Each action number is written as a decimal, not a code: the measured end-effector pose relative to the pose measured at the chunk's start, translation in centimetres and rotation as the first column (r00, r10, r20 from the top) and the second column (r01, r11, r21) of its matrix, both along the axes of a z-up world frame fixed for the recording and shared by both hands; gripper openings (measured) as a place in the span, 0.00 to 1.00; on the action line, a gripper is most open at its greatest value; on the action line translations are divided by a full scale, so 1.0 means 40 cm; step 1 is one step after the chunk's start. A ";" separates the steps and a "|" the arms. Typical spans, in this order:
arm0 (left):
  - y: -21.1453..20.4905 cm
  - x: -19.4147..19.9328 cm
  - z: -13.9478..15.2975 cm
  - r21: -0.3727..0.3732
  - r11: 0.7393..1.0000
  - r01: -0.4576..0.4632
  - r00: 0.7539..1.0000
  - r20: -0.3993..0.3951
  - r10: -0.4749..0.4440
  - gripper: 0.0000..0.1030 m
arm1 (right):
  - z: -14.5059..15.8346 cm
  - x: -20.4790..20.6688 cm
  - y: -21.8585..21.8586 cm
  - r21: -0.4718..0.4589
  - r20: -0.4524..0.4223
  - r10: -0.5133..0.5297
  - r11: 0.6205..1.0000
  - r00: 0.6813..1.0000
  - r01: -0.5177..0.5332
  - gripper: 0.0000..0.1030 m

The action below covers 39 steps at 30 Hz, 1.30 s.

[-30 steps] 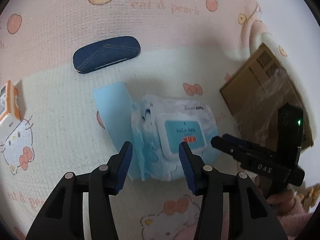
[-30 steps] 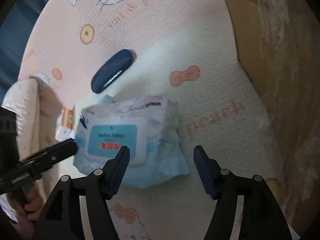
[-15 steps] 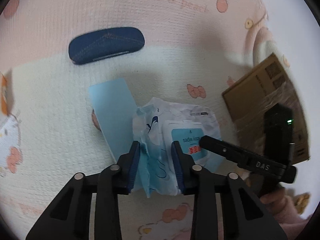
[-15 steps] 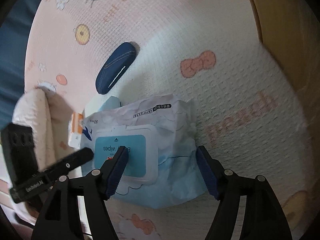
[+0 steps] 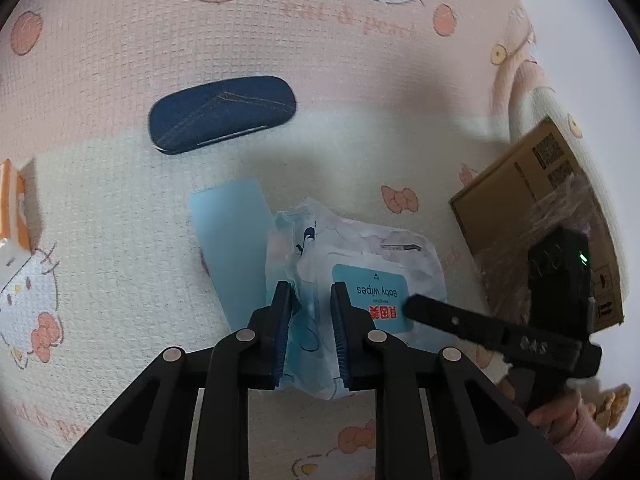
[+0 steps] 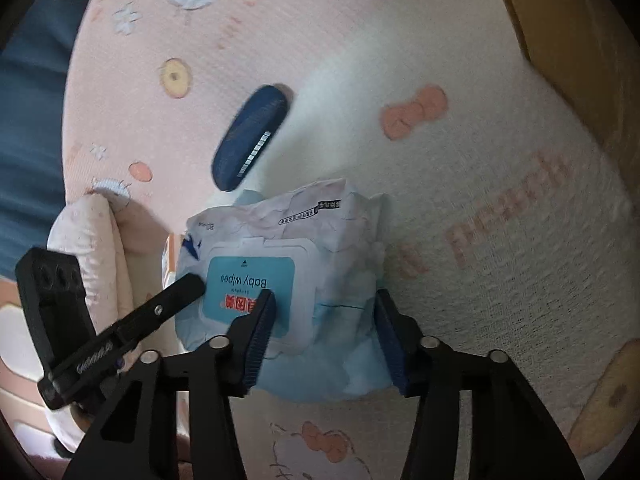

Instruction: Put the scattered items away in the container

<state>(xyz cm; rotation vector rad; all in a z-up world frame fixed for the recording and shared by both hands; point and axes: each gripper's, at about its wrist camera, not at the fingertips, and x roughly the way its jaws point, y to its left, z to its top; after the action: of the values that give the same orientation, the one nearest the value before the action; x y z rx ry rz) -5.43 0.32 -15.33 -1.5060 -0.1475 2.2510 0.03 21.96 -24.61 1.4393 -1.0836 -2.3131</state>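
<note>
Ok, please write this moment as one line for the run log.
left gripper: shut on baby wipes pack | right gripper: closing around same pack | cardboard box: pack not inside

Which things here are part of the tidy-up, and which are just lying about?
Part of the job: baby wipes pack, denim case, blue card, orange box, cardboard box, left gripper, right gripper.
Just there: patterned mat.
</note>
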 end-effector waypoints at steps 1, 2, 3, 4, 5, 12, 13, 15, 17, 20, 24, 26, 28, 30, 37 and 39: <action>-0.003 -0.001 0.005 -0.005 1.000 -0.005 1.000 -0.009 0.005 0.21 | 0.018 0.000 -0.007 0.025 -0.016 0.011 1.000 1.000 -0.010 0.42; -0.008 -0.001 0.010 -0.004 1.000 -0.007 1.000 -0.015 0.007 0.21 | 0.037 -0.002 -0.014 0.052 -0.029 0.023 0.998 0.999 -0.021 0.42; -0.015 0.000 0.017 0.009 1.000 -0.012 1.000 -0.017 0.012 0.21 | 0.054 -0.004 -0.021 0.080 -0.040 0.037 0.996 0.999 -0.033 0.42; -0.025 -0.002 0.028 0.033 0.999 -0.023 1.000 -0.017 0.024 0.21 | 0.074 -0.005 -0.027 0.109 -0.058 0.045 0.993 0.997 -0.038 0.42; -0.031 -0.003 0.035 0.050 0.998 -0.029 0.999 -0.018 0.030 0.21 | 0.093 -0.005 -0.030 0.136 -0.076 0.053 0.990 0.996 -0.042 0.42; -0.026 -0.002 0.122 0.145 0.989 -0.021 0.997 -0.070 0.032 0.21 | 0.232 0.009 -0.022 0.270 -0.197 0.066 0.963 0.978 -0.010 0.42; -0.016 -0.001 0.142 0.157 0.987 -0.011 0.996 -0.088 0.025 0.21 | 0.254 0.013 -0.012 0.283 -0.214 0.057 0.959 0.975 0.006 0.42; 0.009 -0.005 0.174 0.170 0.985 0.014 0.993 -0.114 0.006 0.21 | 0.283 0.023 0.010 0.299 -0.240 0.047 0.954 0.970 0.028 0.42; 0.042 -0.006 0.209 0.184 0.982 0.036 0.990 -0.143 -0.009 0.21 | 0.323 0.031 0.038 0.323 -0.275 0.034 0.945 0.961 0.058 0.42; 0.090 -0.011 0.256 0.203 0.976 0.078 0.980 -0.193 -0.038 0.21 | 0.379 0.050 0.086 0.341 -0.311 0.010 0.935 0.950 0.101 0.42; 0.163 -0.028 0.311 0.242 0.962 0.130 0.970 -0.232 -0.073 0.21 | 0.454 0.073 0.147 0.356 -0.349 -0.031 0.920 0.937 0.163 0.42; 0.206 -0.038 0.333 0.248 0.954 0.167 0.962 -0.255 -0.102 0.21 | 0.486 0.079 0.188 0.364 -0.357 -0.053 0.912 0.933 0.191 0.42; 0.256 -0.047 0.359 0.241 0.949 0.205 0.951 -0.279 -0.135 0.21 | 0.515 0.090 0.231 0.358 -0.369 -0.079 0.907 0.926 0.220 0.42; 0.291 -0.050 0.382 0.247 0.941 0.232 0.943 -0.295 -0.155 0.21 | 0.539 0.105 0.264 0.351 -0.379 -0.102 0.904 0.920 0.244 0.42; 0.426 -0.067 0.441 0.260 0.913 0.314 0.921 -0.316 -0.227 0.21 | 0.578 0.152 0.359 0.359 -0.388 -0.158 0.882 0.908 0.306 0.42; 0.470 -0.070 0.444 0.255 0.905 0.341 0.916 -0.307 -0.259 0.21 | 0.573 0.160 0.393 0.361 -0.365 -0.176 0.878 0.914 0.314 0.42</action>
<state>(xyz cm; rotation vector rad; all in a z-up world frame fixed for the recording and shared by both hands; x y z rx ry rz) -8.24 19.14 2.42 -0.9793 -0.1578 2.0421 6.45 37.69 -1.67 1.0134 -0.7474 -2.9736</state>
